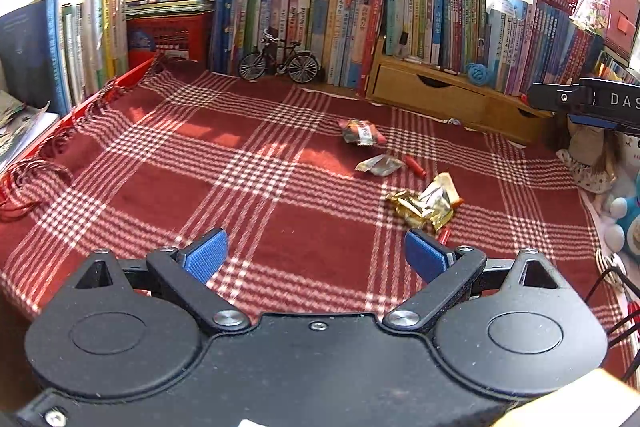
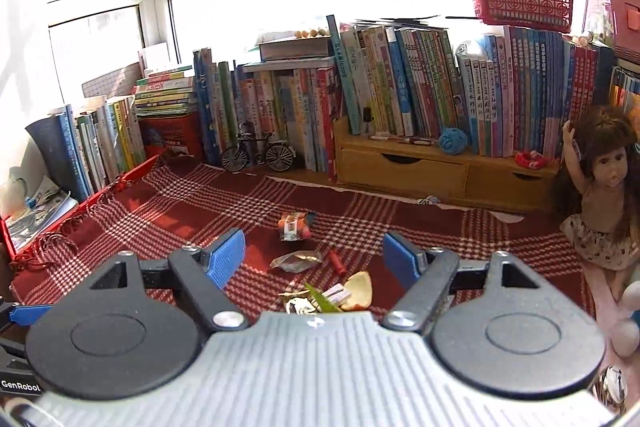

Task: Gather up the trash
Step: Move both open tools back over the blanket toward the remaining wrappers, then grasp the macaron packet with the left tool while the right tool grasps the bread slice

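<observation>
- Snack wrappers [image 1: 424, 205] lie scattered on the red plaid cloth [image 1: 240, 187];
- left gripper [image 1: 316, 255] wide, holding nothing;
- right gripper [image 2: 314, 259] wide, holding nothing, above the wrappers

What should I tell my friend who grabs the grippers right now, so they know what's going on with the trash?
Left gripper: open, holding nothing.
Right gripper: open, holding nothing.
Trash, all loose on the red plaid cloth: a red printed wrapper farthest back, a silver wrapper with a small red tube beside it, and a crumpled gold wrapper pile nearest the grippers.
Done: nothing is picked up in these views.
Left: grab every piece. No bin shows in either view, so find one first.
</observation>
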Available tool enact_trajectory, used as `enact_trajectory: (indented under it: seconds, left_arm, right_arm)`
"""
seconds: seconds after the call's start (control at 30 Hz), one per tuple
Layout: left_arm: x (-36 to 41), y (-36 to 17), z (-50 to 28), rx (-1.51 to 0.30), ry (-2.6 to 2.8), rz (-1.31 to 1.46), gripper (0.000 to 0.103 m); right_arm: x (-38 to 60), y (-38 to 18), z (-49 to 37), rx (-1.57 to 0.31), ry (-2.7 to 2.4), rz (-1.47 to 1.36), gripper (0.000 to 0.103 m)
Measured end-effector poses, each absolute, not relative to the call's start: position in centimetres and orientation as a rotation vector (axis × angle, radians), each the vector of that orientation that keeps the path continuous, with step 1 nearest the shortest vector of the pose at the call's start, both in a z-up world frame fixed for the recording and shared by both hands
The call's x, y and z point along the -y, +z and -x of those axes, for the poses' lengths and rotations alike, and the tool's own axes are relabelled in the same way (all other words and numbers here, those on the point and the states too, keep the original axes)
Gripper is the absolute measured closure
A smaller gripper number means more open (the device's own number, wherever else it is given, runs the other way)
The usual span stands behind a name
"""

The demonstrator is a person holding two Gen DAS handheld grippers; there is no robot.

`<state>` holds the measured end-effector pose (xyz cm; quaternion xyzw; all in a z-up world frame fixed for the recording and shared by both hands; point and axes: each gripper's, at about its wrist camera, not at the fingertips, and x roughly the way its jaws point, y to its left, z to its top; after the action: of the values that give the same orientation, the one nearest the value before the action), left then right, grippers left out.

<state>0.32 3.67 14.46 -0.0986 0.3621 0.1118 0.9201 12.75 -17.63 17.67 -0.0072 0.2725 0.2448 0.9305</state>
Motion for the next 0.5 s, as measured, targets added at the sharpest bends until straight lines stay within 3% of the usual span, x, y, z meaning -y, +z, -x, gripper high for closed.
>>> enact_trajectory:
  seconds: [0.17, 0.27, 0.5]
  left_arm:
    - [-3.6, 13.1, -10.2, -0.727, 0.163, 0.216, 0.010]
    - [-3.8, 11.6, -15.5, -0.746, 0.125, 0.213, 0.017]
    - [-6.1, 7.3, -26.5, -0.854, 0.132, 0.288, 0.016]
  right_arm:
    - [16.7, 16.7, -20.8, -0.605, 0.493, 0.073, 0.018]
    - [16.0, 14.6, -24.7, -0.704, 0.512, 0.080, 0.018]
    - [15.2, 8.5, -25.3, -0.859, 0.623, 0.174, 0.015]
